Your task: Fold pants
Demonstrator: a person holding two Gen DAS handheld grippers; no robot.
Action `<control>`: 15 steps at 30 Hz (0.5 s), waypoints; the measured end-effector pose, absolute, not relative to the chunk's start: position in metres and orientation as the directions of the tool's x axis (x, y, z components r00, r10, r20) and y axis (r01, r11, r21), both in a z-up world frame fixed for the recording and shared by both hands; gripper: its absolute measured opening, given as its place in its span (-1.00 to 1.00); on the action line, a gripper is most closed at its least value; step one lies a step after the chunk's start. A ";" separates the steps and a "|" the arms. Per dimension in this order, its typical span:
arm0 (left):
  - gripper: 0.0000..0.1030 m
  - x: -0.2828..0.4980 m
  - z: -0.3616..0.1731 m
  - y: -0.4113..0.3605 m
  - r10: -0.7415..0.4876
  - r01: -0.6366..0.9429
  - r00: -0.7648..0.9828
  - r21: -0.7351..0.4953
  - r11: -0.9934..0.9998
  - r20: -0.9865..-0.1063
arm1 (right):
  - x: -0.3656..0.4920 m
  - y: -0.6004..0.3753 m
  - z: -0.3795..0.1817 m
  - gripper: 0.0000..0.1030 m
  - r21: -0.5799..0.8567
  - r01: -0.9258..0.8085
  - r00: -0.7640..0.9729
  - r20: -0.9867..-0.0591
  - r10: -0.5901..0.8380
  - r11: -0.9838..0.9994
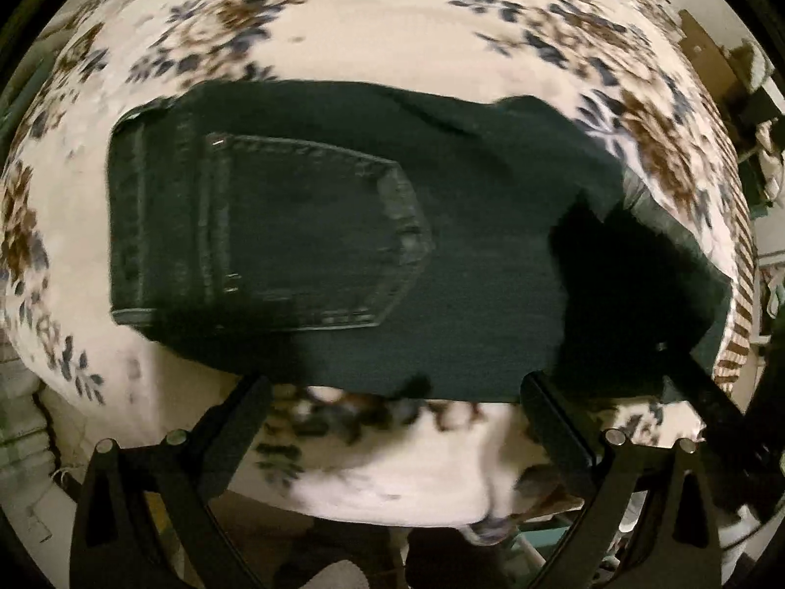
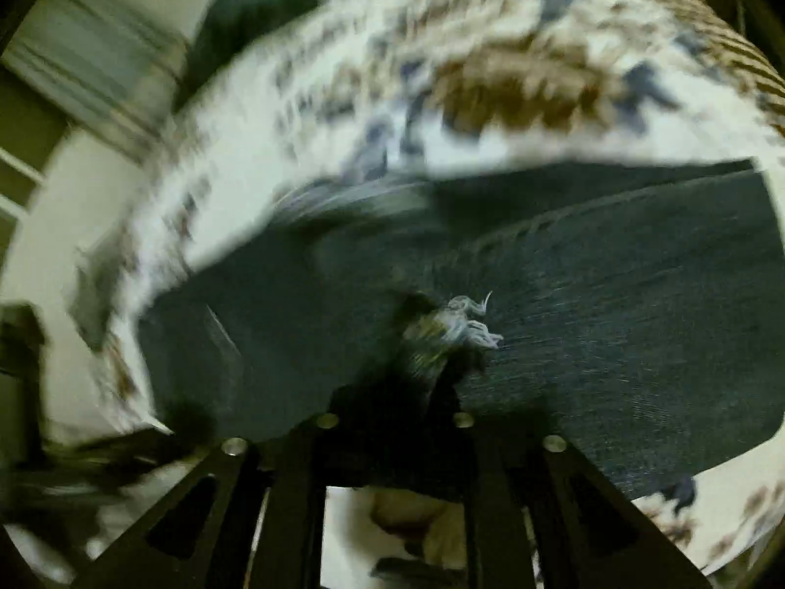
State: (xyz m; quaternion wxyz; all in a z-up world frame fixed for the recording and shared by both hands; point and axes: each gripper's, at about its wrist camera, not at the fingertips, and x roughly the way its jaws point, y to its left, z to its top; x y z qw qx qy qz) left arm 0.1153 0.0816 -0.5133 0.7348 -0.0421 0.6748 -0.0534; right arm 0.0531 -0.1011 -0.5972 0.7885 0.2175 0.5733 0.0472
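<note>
Floral cream bedspread (image 1: 343,34) under dark denim pants (image 1: 314,226), folded near bed's front edge; left claw (image 1: 392,392) spread, hovering clear; right claw (image 2: 431,338) pinching frayed hem, likely for next fold

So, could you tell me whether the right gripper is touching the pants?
Touching. The right wrist view shows the right gripper pinched shut on the frayed denim of the pants.

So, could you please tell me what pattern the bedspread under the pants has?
Cream bedspread with brown-and-blue floral print, clearest in the left wrist view.
</note>
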 end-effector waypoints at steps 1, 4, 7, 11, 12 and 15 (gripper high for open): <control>1.00 0.116 -0.512 0.087 -0.137 0.014 0.087 -0.136 0.991 -0.987 | 0.055 -0.101 -0.602 -0.23 0.417 0.172 0.304 -0.884 0.354 0.893; 1.00 0.117 -0.502 0.094 -0.138 0.002 0.117 -0.138 0.990 -0.984 | 0.052 -0.108 -0.589 0.10 0.497 0.159 0.314 -0.845 0.433 0.853; 1.00 0.118 -0.488 0.085 -0.163 0.007 0.145 -0.163 0.987 -0.976 | 0.038 -0.129 -0.570 0.25 0.556 0.181 0.333 -0.811 0.482 0.811; 1.00 0.116 -0.475 0.058 -0.184 0.056 0.183 -0.176 0.983 -0.966 | 0.017 -0.166 -0.555 0.25 0.535 0.265 0.344 -0.830 0.440 0.802; 1.00 0.116 -0.477 0.047 -0.175 0.075 0.180 -0.164 0.984 -0.968 | 0.020 -0.175 -0.555 0.25 0.528 0.291 0.342 -0.836 0.429 0.798; 1.00 0.123 -0.491 0.018 -0.190 0.077 0.163 -0.180 0.981 -0.968 | 0.010 -0.203 -0.565 0.25 0.466 0.378 0.315 -0.877 0.362 0.800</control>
